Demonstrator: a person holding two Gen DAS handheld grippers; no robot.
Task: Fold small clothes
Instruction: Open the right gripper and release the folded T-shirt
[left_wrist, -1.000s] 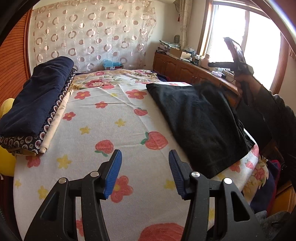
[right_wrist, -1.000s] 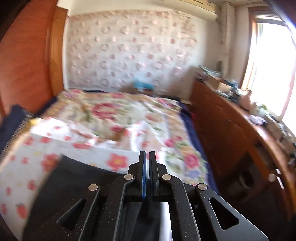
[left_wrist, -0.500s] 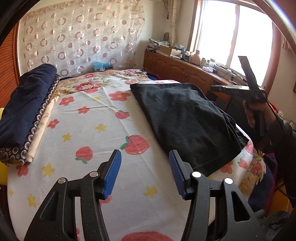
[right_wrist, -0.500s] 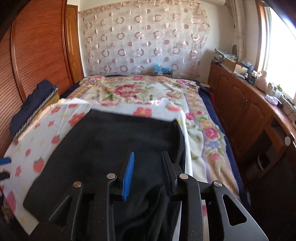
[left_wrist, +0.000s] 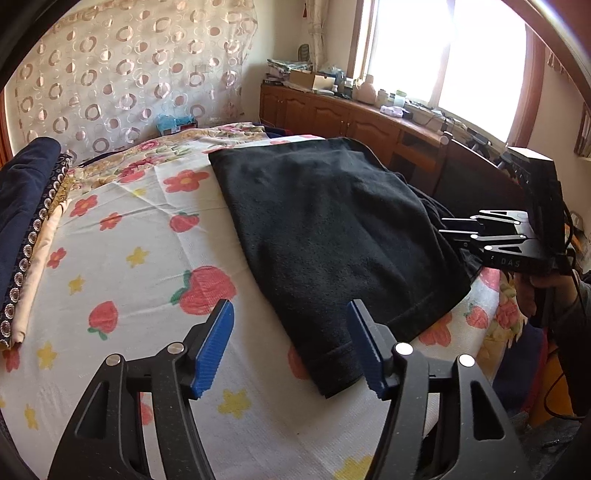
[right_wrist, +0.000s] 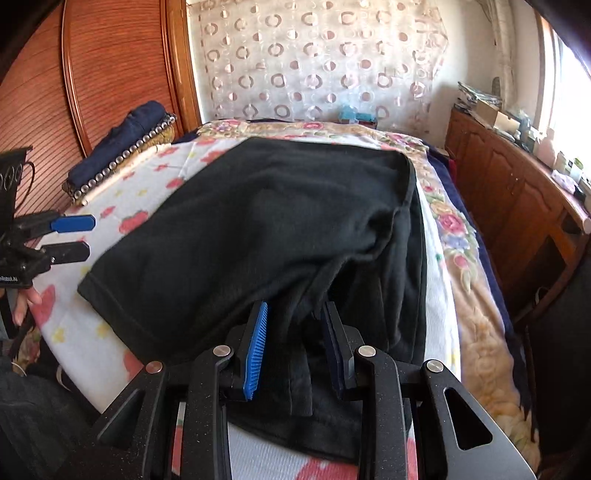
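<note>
A black garment (left_wrist: 332, 229) lies partly folded on the flower-print sheet (left_wrist: 122, 258) of the bed; it also shows in the right wrist view (right_wrist: 266, 229). My left gripper (left_wrist: 291, 347) is open and empty, with the garment's near hem corner between its blue pads. My right gripper (right_wrist: 295, 350) is open at the garment's bunched right edge, with loose folds lying between its fingers. The right gripper (left_wrist: 458, 229) also shows from the side at the garment's far right edge. The left gripper (right_wrist: 74, 236) appears at the left edge of the right wrist view.
A stack of folded clothes (left_wrist: 26, 206), navy on top, sits at the left side of the bed by the wooden headboard (right_wrist: 110, 74). A wooden cabinet (left_wrist: 354, 118) with clutter runs along the window wall on the right. A patterned curtain (left_wrist: 129, 74) hangs behind the bed.
My right gripper opened, came down and now sits at the garment's right edge. My left gripper moved right and forward toward the garment's near hem and stayed open.
</note>
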